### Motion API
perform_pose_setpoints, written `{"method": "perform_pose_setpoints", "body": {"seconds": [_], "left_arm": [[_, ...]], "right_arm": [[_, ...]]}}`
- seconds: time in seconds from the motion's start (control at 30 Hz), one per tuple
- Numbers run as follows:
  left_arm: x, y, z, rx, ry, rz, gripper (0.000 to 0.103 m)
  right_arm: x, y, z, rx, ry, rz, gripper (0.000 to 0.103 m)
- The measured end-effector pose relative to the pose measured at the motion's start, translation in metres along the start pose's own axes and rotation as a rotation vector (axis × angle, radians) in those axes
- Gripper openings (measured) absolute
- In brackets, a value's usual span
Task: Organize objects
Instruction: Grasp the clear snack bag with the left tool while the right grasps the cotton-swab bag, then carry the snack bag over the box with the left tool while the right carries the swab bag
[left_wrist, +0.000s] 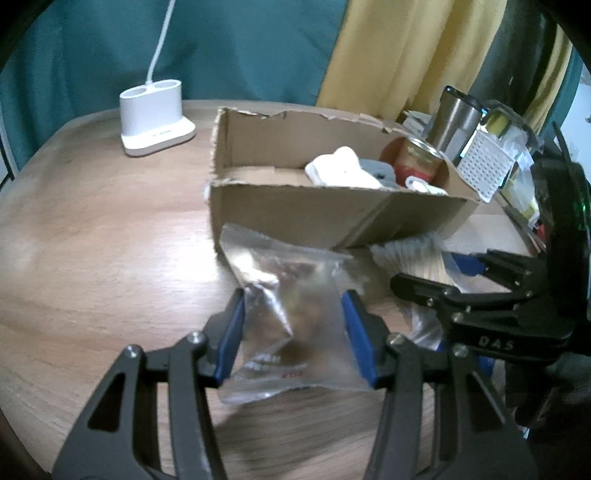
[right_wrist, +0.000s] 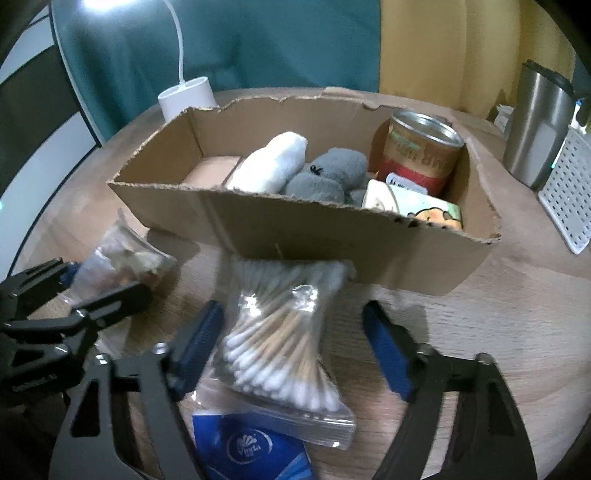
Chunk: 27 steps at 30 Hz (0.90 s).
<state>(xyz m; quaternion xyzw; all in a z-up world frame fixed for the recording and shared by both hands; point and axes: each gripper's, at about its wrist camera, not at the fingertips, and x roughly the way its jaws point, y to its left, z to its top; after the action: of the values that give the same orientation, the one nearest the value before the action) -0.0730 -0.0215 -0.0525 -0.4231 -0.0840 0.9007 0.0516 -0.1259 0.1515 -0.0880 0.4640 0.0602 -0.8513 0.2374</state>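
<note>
A torn cardboard box (left_wrist: 295, 214) (right_wrist: 332, 243) stands on the wooden table and holds white and grey socks (right_wrist: 280, 162), a red tin can (right_wrist: 421, 155) and a small carton (right_wrist: 417, 206). My left gripper (left_wrist: 293, 306) is open, its blue pads on either side of a clear snack bag (left_wrist: 291, 325) lying in front of the box; the bag also shows in the right wrist view (right_wrist: 122, 258). My right gripper (right_wrist: 293, 325) is open around a clear bag of cotton swabs (right_wrist: 284, 343). A blue tissue pack (right_wrist: 251, 450) lies under the swab bag.
A white lamp base (left_wrist: 153, 118) with a cable stands at the table's back left. A steel tumbler (right_wrist: 535, 129) and a white perforated basket (right_wrist: 569, 199) stand right of the box. Teal and yellow fabric hangs behind the table.
</note>
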Motion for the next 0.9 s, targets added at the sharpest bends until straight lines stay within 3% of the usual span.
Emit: {"method": "perform_pose_setpoints", "body": {"seconds": [0.07,0.23,0.9], "left_arm": [[-0.002,0.002,-0.001,-0.003,-0.004,0.002,0.053],[-0.008,0.005,0.000,-0.007,-0.018,0.004,0.053],[-0.035,0.003,0.019,-0.011,-0.102,0.003,0.053]], "right_arm": [[0.001,0.003,0.000,-0.009,0.001,0.004,0.057],[-0.007,0.006,0.002,-0.014,-0.010,0.012,0.048],[-0.053,0.017,0.017,-0.054,-0.123,0.034,0.047]]}}
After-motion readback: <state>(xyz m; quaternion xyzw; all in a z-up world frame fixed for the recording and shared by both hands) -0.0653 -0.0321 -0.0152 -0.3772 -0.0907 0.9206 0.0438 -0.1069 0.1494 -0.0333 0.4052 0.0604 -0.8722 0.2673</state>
